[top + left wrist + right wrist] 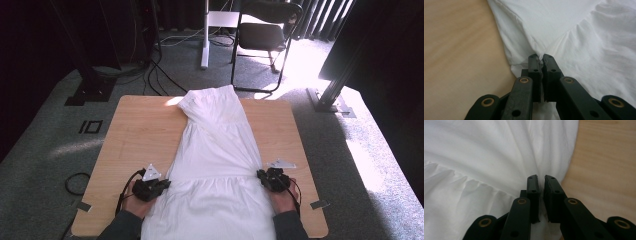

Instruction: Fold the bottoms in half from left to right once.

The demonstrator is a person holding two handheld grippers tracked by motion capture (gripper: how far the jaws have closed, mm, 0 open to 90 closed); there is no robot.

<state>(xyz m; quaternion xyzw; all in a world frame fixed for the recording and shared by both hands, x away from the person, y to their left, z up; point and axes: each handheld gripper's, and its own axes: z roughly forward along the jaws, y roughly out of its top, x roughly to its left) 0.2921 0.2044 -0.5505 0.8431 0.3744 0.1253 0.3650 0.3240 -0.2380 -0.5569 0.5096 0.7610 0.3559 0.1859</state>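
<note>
**Both grippers pinch the dress at its waist seam**

The white dress (215, 165) lies flat along the middle of the table (140, 135), its top end toward the far edge and its skirt running off the near edge between the person's forearms. A gathered seam crosses it near the grippers; below that seam the cloth falls in small folds.

The left gripper (161, 184) sits at the dress's left edge, right at the seam. In the left gripper view its jaws are pressed together with a fold of white cloth nipped between the tips, and the cloth draws into creases that meet at that spot.

The right gripper (264, 176) sits at the opposite edge, at the same seam. In the right gripper view its jaws stand almost together, a narrow slit between them filled with cloth, so it too grips the dress.

A folding chair (265, 35) stands on the carpet beyond the table, well apart from it.
</note>
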